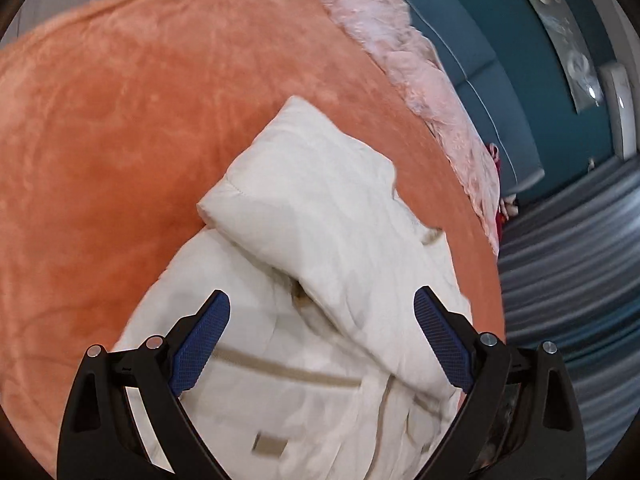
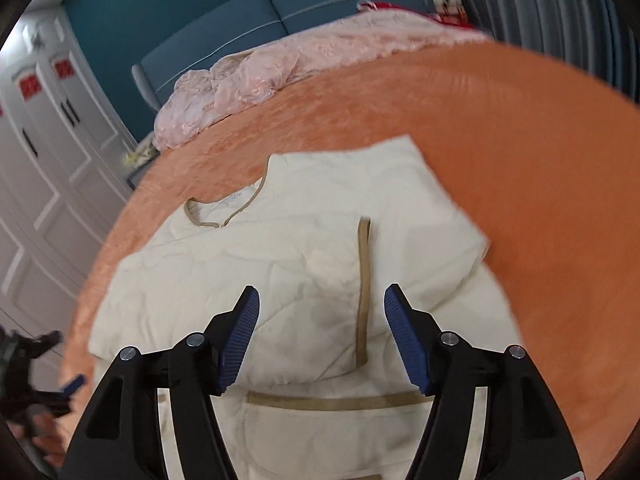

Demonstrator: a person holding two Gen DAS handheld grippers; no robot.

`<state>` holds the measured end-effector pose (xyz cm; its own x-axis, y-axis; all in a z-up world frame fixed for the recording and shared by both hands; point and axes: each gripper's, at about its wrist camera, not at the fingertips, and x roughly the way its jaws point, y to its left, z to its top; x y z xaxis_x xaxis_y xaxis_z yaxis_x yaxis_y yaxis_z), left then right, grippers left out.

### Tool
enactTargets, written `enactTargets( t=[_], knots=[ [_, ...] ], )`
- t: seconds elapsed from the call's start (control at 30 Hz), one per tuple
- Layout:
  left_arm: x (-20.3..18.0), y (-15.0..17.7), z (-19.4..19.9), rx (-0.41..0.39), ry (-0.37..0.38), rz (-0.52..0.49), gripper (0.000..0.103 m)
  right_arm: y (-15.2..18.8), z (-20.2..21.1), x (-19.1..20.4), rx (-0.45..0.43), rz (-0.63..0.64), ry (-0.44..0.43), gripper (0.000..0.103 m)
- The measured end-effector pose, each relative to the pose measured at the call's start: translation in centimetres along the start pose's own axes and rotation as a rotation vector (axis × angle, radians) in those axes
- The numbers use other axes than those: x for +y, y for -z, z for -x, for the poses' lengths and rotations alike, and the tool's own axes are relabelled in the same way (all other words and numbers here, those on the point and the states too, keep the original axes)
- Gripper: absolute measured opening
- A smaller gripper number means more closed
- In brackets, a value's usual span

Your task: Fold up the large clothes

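Note:
A cream padded jacket (image 1: 320,240) with tan trim lies on an orange bedspread (image 1: 120,140), with a sleeve folded across its body. In the right wrist view the jacket (image 2: 280,260) shows its collar at the far left and a tan strip down the middle. My left gripper (image 1: 322,300) is open above the jacket and holds nothing. My right gripper (image 2: 322,296) is open above the jacket's middle and holds nothing. The left gripper (image 2: 36,380) also shows at the lower left edge of the right wrist view.
A pink lace cover (image 2: 280,68) lies bunched along the far side of the bed (image 2: 540,200). Behind it is a blue padded headboard (image 2: 248,20). White wardrobe doors (image 2: 48,160) stand to the left. Grey curtains (image 1: 580,280) hang beside the bed.

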<state>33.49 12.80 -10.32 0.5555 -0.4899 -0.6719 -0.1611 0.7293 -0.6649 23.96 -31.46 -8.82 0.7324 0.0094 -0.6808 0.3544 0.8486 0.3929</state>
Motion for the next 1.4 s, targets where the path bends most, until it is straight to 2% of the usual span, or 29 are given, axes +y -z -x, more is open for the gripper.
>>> enactTargets(
  t=[0.17,0.2,0.23,0.27,0.3,0.37,0.43,0.53,0.57,0.6,0.67,0.73,0.8,0.9,1.03,1.17,1.23,1.3,1.33,1.4],
  knots=[
    [1.8,-1.0,-2.2,0.005,-0.018,0.104,0.090,0.5,-2.8,0.3,0.062,-0.065,-0.027,0.064],
    [2.3,-1.1,-2.8,0.017,-0.021,0.124,0.088,0.7,-3.2,0.4,0.074,-0.059,-0.030,0.056],
    [2.6,-1.1,-3.3,0.027,-0.021,0.137,0.077,0.7,-3.4,1.1,0.077,-0.029,-0.006,0.039],
    [2.7,-1.3,-3.8,0.040,-0.019,0.145,0.056,0.7,-3.4,1.7,0.071,0.008,0.015,0.026],
    [2.7,-1.4,-4.1,0.051,-0.014,0.144,0.047,0.4,-3.0,2.5,0.057,0.054,0.022,0.010],
    [2.1,-1.8,-4.2,0.051,-0.008,0.126,0.016,-1.2,-1.0,4.5,-0.024,0.149,0.008,0.008],
    [0.8,-2.4,-3.2,0.004,-0.004,0.079,0.011,-3.9,2.5,7.1,-0.164,0.241,-0.042,0.006],
    [-2.3,-2.9,0.0,-0.137,0.030,-0.036,0.010,-6.4,6.3,8.8,-0.320,0.288,-0.097,0.006],
    [-3.4,-2.7,0.9,-0.182,0.036,-0.082,0.011,-6.8,6.7,8.9,-0.354,0.289,-0.101,0.006],
    [-3.9,-2.4,1.0,-0.196,0.026,-0.108,0.011,-6.6,5.9,8.5,-0.358,0.298,-0.068,0.006],
    [-4.4,-1.3,-0.6,-0.185,-0.058,-0.184,0.011,-5.4,1.7,6.9,-0.246,0.298,0.022,0.005],
    [-3.7,-0.1,-3.1,-0.126,-0.153,-0.233,0.010,-2.8,-3.0,4.0,-0.088,0.239,0.082,0.005],
    [-2.3,1.1,-5.1,-0.073,-0.203,-0.247,0.010,-0.9,-4.3,2.7,-0.048,0.209,0.090,0.005],
    [-0.9,2.2,-6.0,-0.082,-0.208,-0.267,0.010,0.6,-5.6,2.1,-0.011,0.209,0.087,0.006],
    [-0.6,2.9,-6.4,-0.106,-0.214,-0.296,0.012,0.9,-6.8,1.5,0.014,0.188,0.075,0.006],
    [-0.8,3.2,-6.9,-0.121,-0.229,-0.320,0.012,1.6,-6.0,1.0,0.017,0.162,0.079,0.009],
    [-1.1,3.2,-6.3,-0.108,-0.239,-0.325,0.014,1.7,-4.7,0.7,0.012,0.128,0.096,0.024],
    [-2.0,3.4,-4.4,-0.098,-0.282,-0.351,0.025,1.6,-2.2,0.7,-0.034,0.097,0.109,0.024],
    [-2.4,3.6,-3.5,-0.111,-0.288,-0.365,0.034,1.6,-0.5,0.9,-0.081,0.100,0.119,0.024],
    [-3.8,3.9,-0.5,-0.171,-0.273,-0.403,0.041,1.1,1.7,1.8,-0.161,0.129,0.114,0.026]
  ],
)
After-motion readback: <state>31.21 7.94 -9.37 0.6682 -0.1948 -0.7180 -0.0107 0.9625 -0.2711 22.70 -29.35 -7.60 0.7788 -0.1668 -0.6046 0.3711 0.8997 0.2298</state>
